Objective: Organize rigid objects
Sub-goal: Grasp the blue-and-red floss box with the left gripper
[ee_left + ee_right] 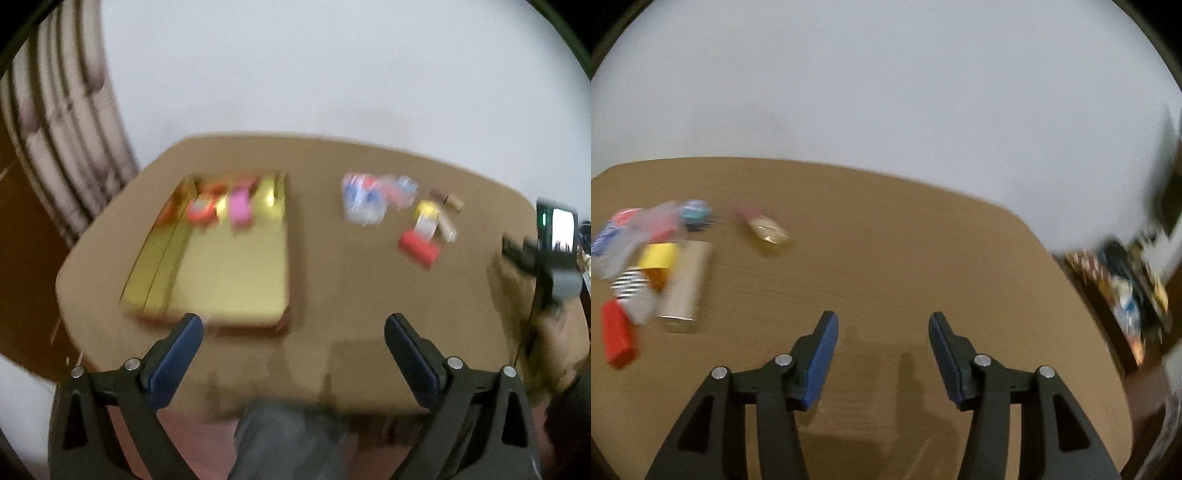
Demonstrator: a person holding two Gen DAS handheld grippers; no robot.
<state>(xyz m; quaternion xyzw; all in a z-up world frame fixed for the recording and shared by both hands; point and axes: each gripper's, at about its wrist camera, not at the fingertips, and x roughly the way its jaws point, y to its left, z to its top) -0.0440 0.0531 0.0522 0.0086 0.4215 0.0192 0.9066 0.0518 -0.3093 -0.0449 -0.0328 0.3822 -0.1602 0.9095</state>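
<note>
Left wrist view: the left gripper (293,328) is hovering spread and empty above the table (332,288), the gold tray (229,269) lying at eleven o'clock and the red block (419,247) at one o'clock. Right wrist view: the right gripper (883,325) is hanging spread and empty, the cluttered objects including a tan box (685,284) sitting at ten o'clock.

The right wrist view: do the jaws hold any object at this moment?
No. The right gripper stands open with only bare table between its jaws, and the red block lies far to its left.

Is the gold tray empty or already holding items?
Holding items: the gold tray has a pink piece and a red-orange piece at its far end; the rest is bare.
</note>
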